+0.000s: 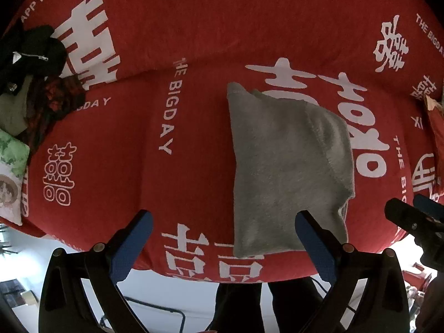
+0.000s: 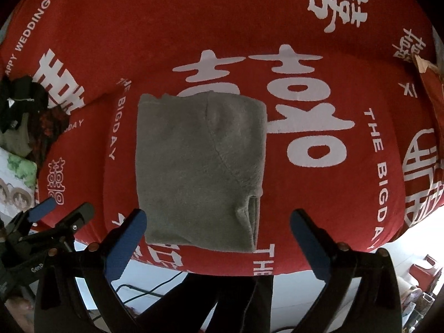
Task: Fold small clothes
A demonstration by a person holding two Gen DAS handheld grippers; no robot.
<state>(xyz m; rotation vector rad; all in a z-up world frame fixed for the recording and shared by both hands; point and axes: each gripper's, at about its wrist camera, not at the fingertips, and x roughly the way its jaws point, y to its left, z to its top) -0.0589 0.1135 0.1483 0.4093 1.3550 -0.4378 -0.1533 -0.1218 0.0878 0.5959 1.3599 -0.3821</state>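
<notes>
Grey fleece garment lies folded into a compact rectangle on the red bedspread with white lettering, near the bed's front edge, and neither tool touches it. I have my right tool hanging above it with both blue pads spread wide and nothing between them; in its view the bundle sits just ahead of and between the fingers, a little toward the left one. My left tool is likewise wide apart and empty, and from there the bundle lies ahead and to the right, so my right hand is the nearer. The bundle's long axis runs away from me. A heap of dark clothes waits at the far left, well apart; I judge this fold finished.
</notes>
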